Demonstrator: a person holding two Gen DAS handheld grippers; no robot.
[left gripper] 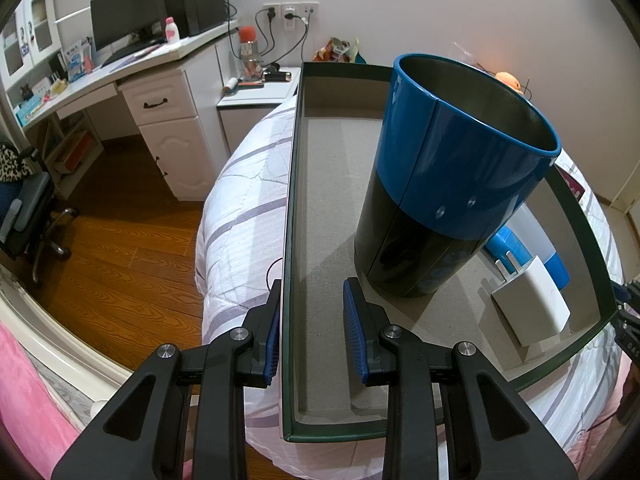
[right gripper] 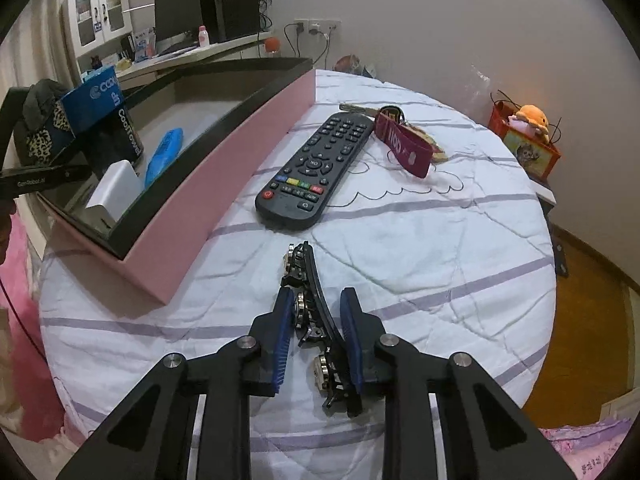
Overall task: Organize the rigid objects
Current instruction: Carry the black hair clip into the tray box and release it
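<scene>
On the bed, the left gripper point(left gripper: 310, 328) clamps the wall of the pink box point(left gripper: 289, 216), steadying it, while the right gripper point(right gripper: 316, 338) closes on a rhinestone hair clip point(right gripper: 316, 320) bound for it.

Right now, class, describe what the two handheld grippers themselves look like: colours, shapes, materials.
Both the left gripper and the right gripper match: matte black angular linkage arms with triangular cut-outs, round silver pivot bolts, and two flat fingers faced with ribbed blue pads.
</scene>
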